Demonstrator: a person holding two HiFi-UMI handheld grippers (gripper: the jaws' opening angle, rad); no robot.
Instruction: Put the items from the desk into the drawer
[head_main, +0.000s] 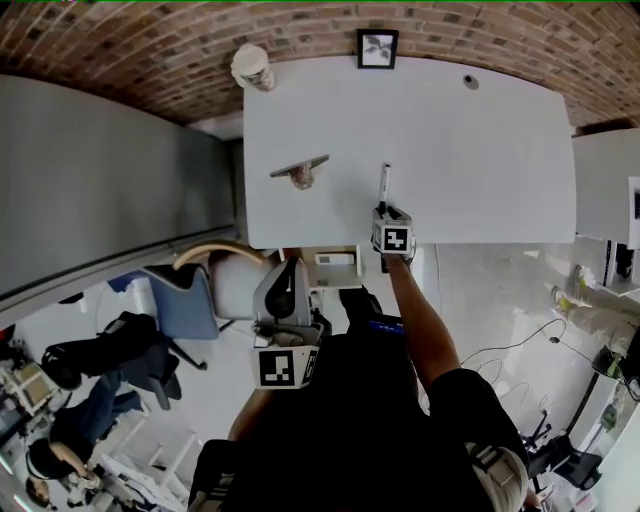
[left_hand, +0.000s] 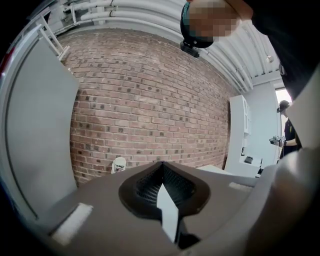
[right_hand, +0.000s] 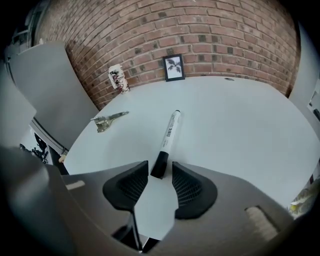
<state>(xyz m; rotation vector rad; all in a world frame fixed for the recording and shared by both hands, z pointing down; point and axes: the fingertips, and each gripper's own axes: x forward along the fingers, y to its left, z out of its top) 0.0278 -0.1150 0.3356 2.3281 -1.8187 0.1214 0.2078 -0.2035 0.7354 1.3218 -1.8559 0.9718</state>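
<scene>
Your left gripper (left_hand: 162, 170) is low and close to your body, with its jaws closed together and nothing between them. Your right gripper (right_hand: 161, 169) tilts down over the near edge of the white desk (right_hand: 240, 120), with its jaws partly apart. The black cap of the marker (right_hand: 169, 134) stands between the pads, but they do not seem to press on it, so it is not gripped. The very end of the cap is hidden behind the jaws. Farther, to the left of this gripper, lies a metal tool (right_hand: 109, 119), too small to name surely. Farthest, at the brick wall (right_hand: 200, 30), stand a paper cup (right_hand: 116, 77) and a small picture frame (right_hand: 174, 67).
</scene>
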